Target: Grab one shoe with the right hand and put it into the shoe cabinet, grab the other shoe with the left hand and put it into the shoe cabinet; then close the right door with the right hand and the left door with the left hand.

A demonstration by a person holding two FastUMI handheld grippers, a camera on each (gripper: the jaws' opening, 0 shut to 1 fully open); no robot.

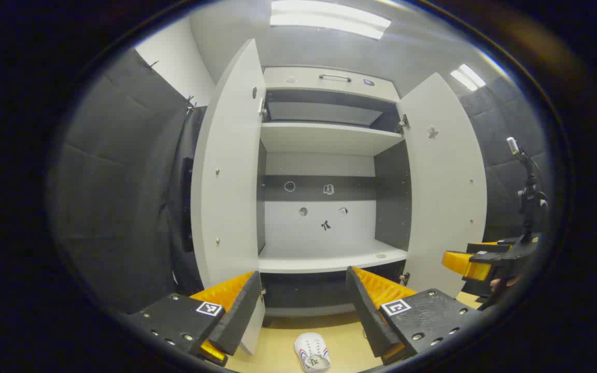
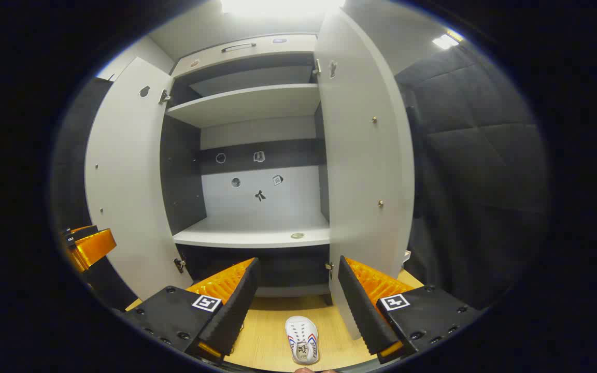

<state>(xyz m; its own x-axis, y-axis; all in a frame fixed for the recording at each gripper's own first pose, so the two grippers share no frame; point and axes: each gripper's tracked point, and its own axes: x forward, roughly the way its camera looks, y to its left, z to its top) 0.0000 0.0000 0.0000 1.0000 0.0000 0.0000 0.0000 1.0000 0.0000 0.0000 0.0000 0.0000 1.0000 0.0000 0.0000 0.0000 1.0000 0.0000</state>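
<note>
The white shoe cabinet (image 1: 329, 140) stands with both doors swung wide, the left door (image 1: 228, 171) and the right door (image 1: 446, 181). A white shoe (image 1: 312, 352) with red and blue stripes lies on the wooden floor in front of it, below my left gripper (image 1: 302, 277), which is open and holds nothing. In the right gripper view the cabinet (image 2: 249, 106) is straight ahead and a white shoe (image 2: 302, 339) lies on the floor between and below my right gripper's (image 2: 298, 264) fingers, which are open and apart from it. I cannot tell whether both views show the same shoe.
The middle shelf (image 1: 324, 259) carries a small round disc (image 1: 380, 255), and stickers dot the back wall. A stand with a device (image 1: 529, 197) rises at the far right. Dark padded walls (image 2: 474, 171) close in on both sides. Pale wooden floor (image 2: 267, 331) lies before the cabinet.
</note>
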